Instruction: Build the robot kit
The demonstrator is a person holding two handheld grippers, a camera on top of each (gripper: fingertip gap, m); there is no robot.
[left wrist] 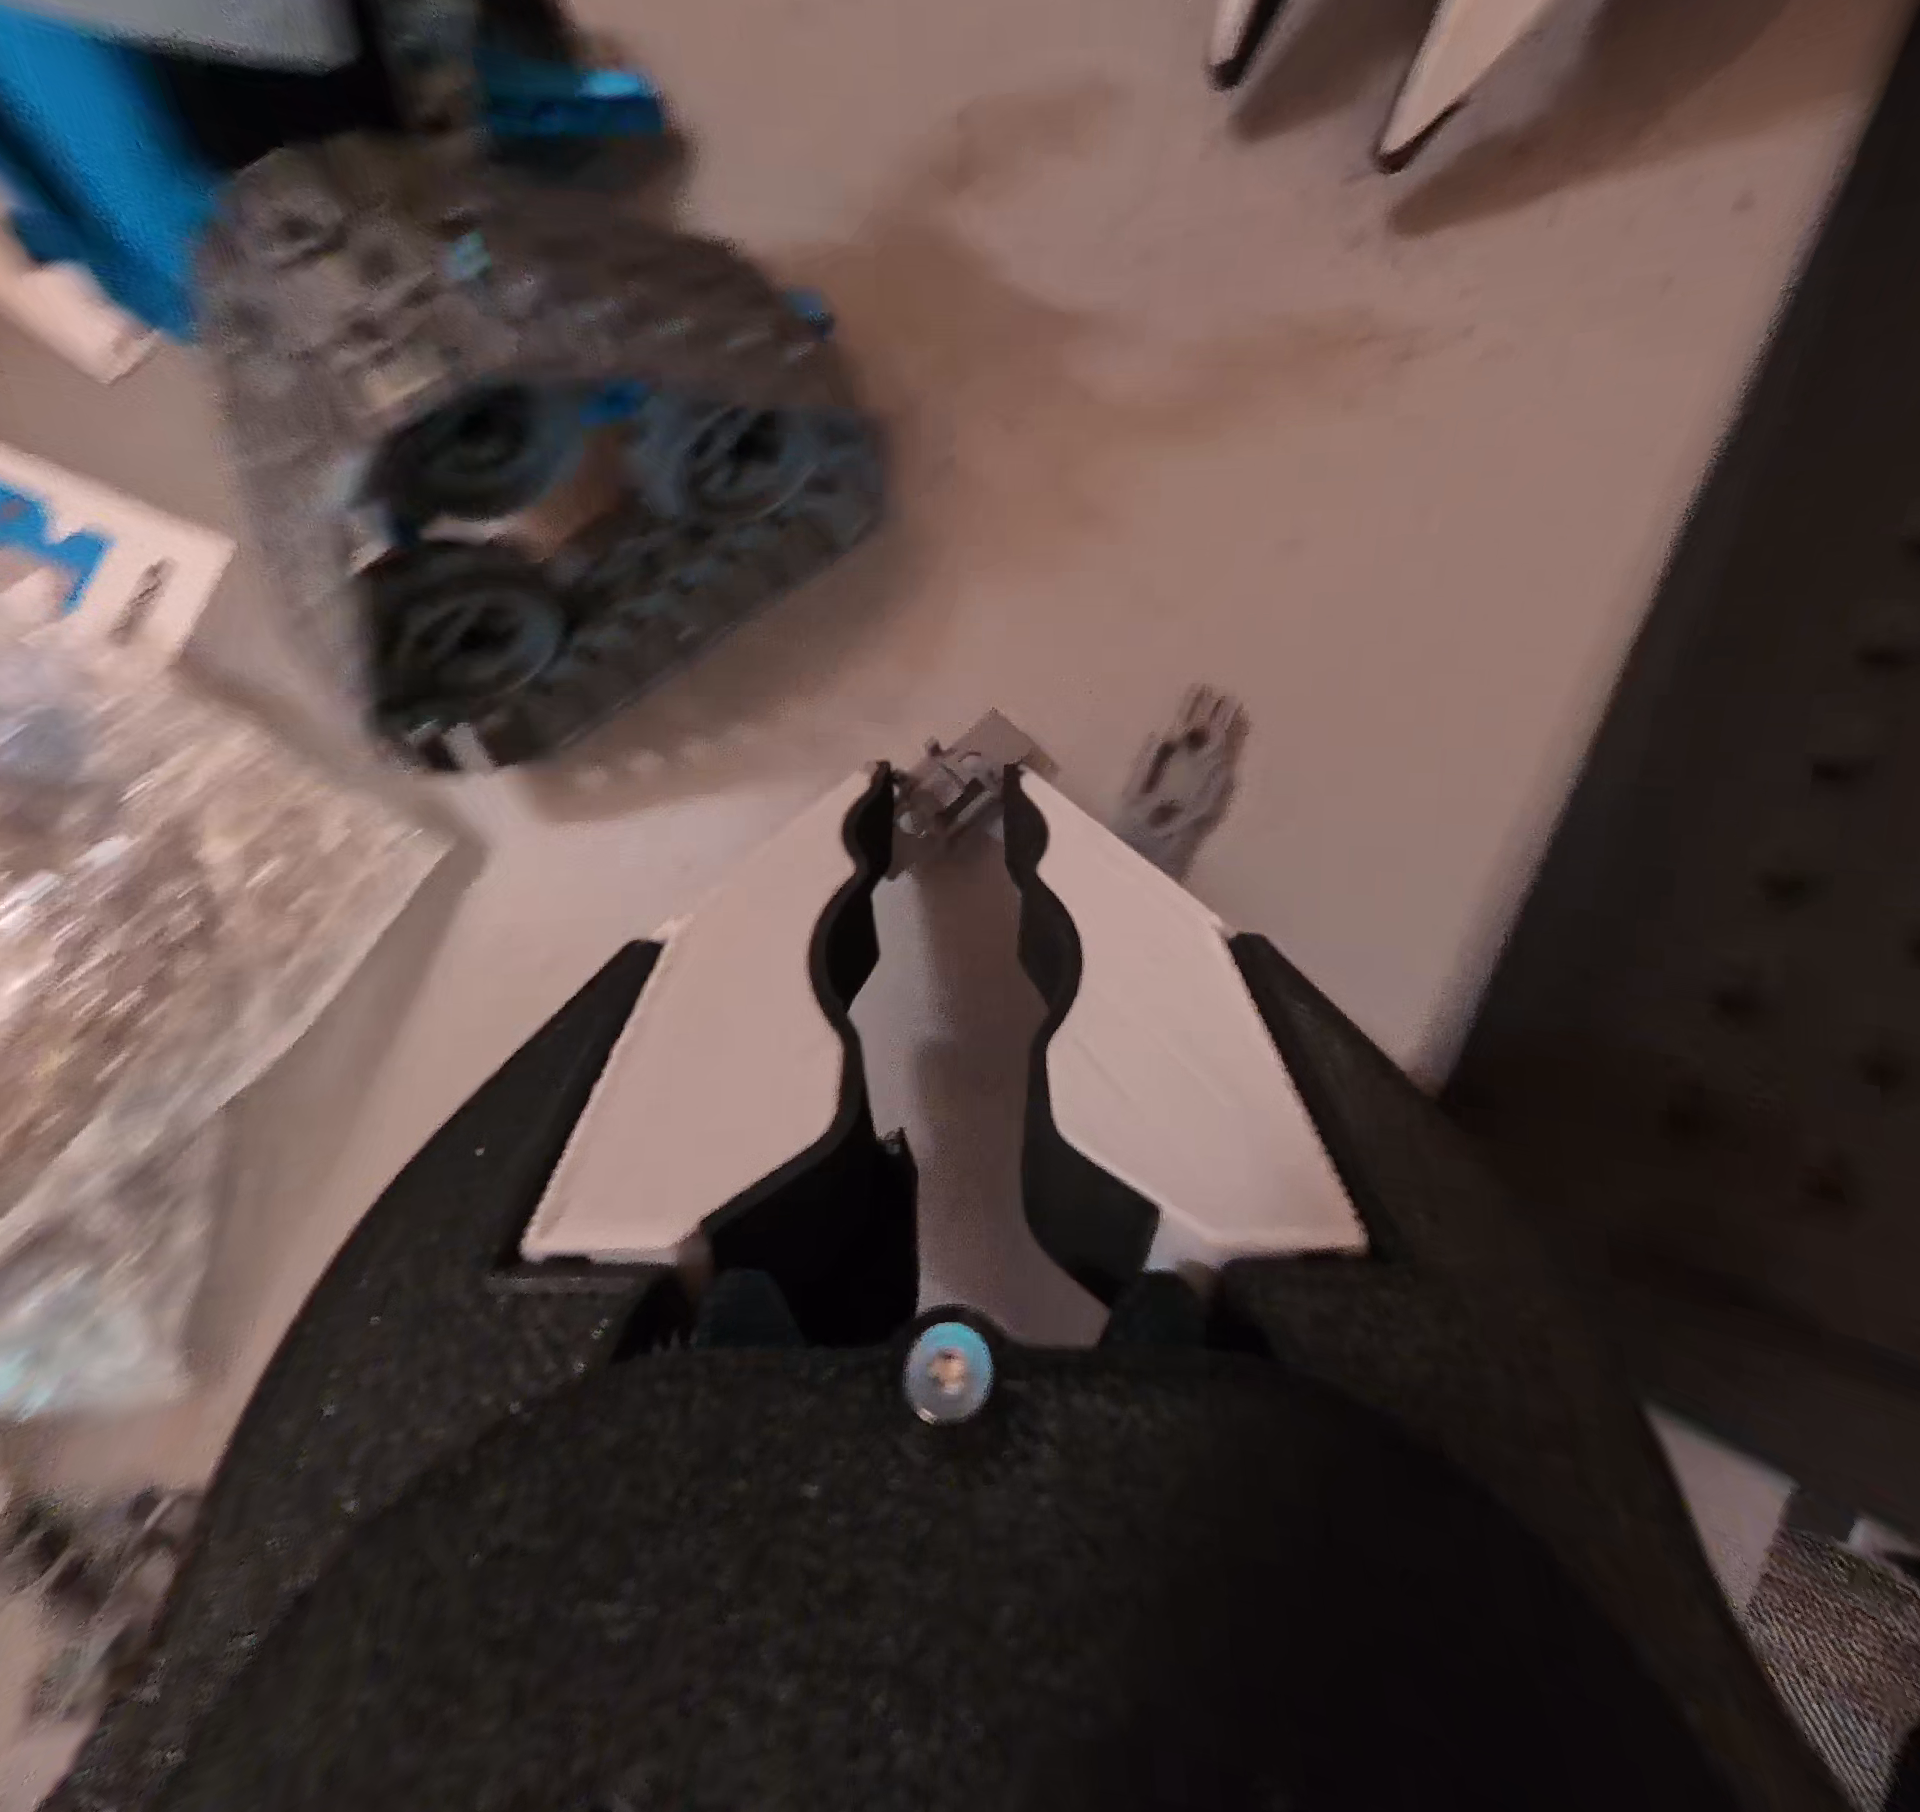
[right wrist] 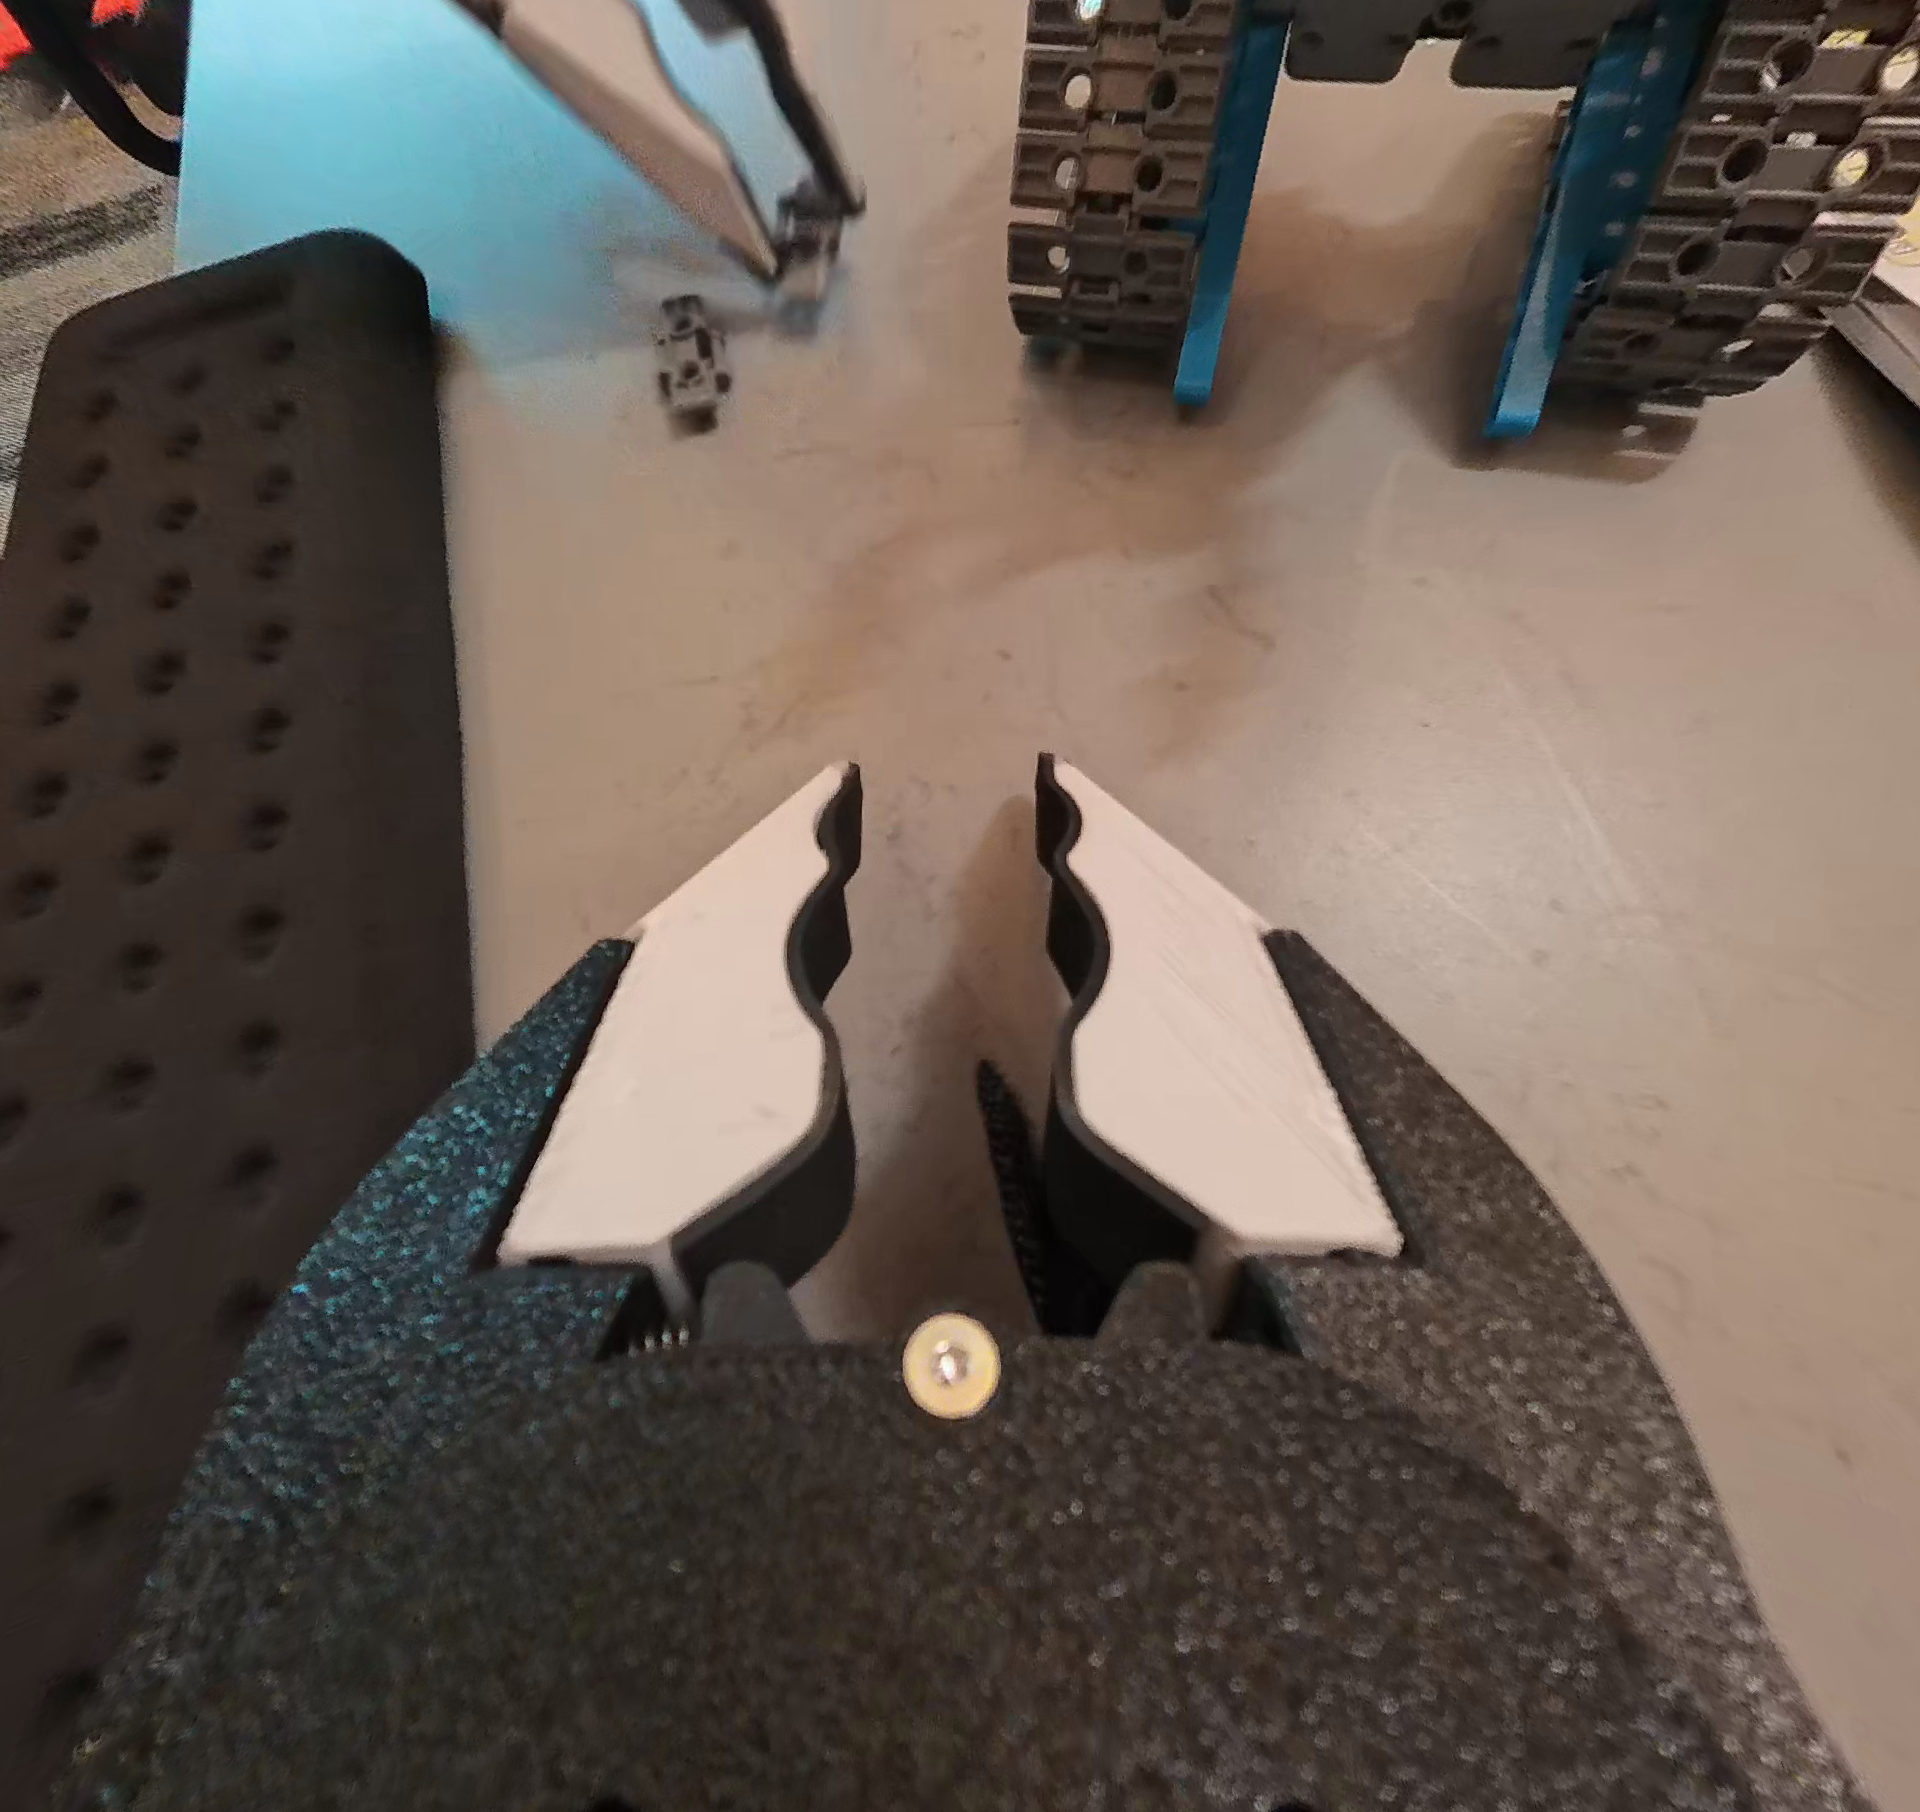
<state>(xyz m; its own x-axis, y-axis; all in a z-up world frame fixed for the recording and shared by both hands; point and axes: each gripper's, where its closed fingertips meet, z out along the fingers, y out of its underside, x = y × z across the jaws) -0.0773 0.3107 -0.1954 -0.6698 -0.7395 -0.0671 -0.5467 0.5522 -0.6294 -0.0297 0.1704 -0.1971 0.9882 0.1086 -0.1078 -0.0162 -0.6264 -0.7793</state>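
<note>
A small grey track link [left wrist: 961, 783] sits pinched between the tips of the left gripper [left wrist: 948, 794], whose jaws are drawn in close around it, low over the pale table [left wrist: 1299, 515]. In the right wrist view the same left gripper [right wrist: 805, 224] reaches down from the far side with the little piece [right wrist: 808, 230] at its tips, touching or nearly touching the table [right wrist: 1351, 775]; which, I cannot tell.

Just beside the held link lies a second loose link [left wrist: 1184, 786], flat on the table and apart from the fingers; the right wrist view shows it as a dark slotted piece [right wrist: 691, 365] lying a little nearer the camera than the held one.

Farther from the held link stands a tracked vehicle [left wrist: 540, 474] with grey tread belts, black wheels and blue metal beams, badly blurred in the left view. The right view shows it sharply [right wrist: 1434, 152]: two tread belts with blue strips along their inner sides.

The right gripper [right wrist: 948, 786] hovers over bare table with its jaws parted and nothing between them, well apart from the held link. In the left view its white fingertips [left wrist: 1434, 110] point down beyond the link.

A black perforated mat [right wrist: 208, 827] lies along the table's edge, near the loose link.
</note>
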